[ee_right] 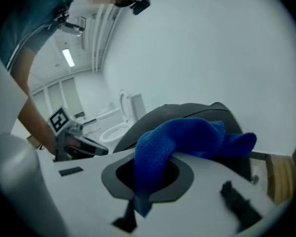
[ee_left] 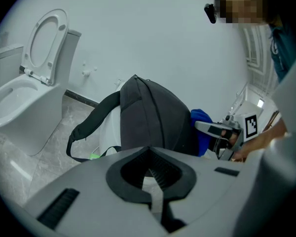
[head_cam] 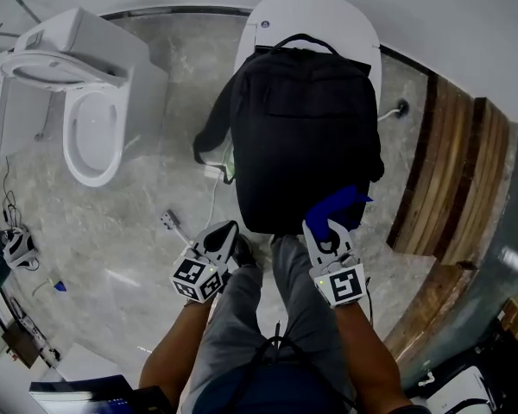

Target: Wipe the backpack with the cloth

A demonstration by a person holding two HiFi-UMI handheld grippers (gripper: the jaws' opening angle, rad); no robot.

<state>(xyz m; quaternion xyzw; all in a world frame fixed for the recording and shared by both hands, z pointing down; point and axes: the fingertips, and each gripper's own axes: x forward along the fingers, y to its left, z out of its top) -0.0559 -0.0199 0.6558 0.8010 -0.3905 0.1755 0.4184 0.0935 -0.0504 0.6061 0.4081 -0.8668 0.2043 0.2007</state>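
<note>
Black fabric fills the upper middle of the head view: the backpack lies flat on a white oval top, its carry handle toward the top of the frame and one shoulder strap hanging off its left side. The blue cloth sits at the pack's lower right corner, touching its edge. The right gripper has its fingers clamped on that cloth (the right gripper view shows the cloth bunched up out of the gap and draped forward toward the pack). The left gripper is just beside the pack's lower left corner, in the lower middle of the frame; its fingers are pressed together with nothing between them. A white toilet with its seat raised stands at the upper left on the grey marble floor. Wooden slats run along the right side of the frame.
</note>
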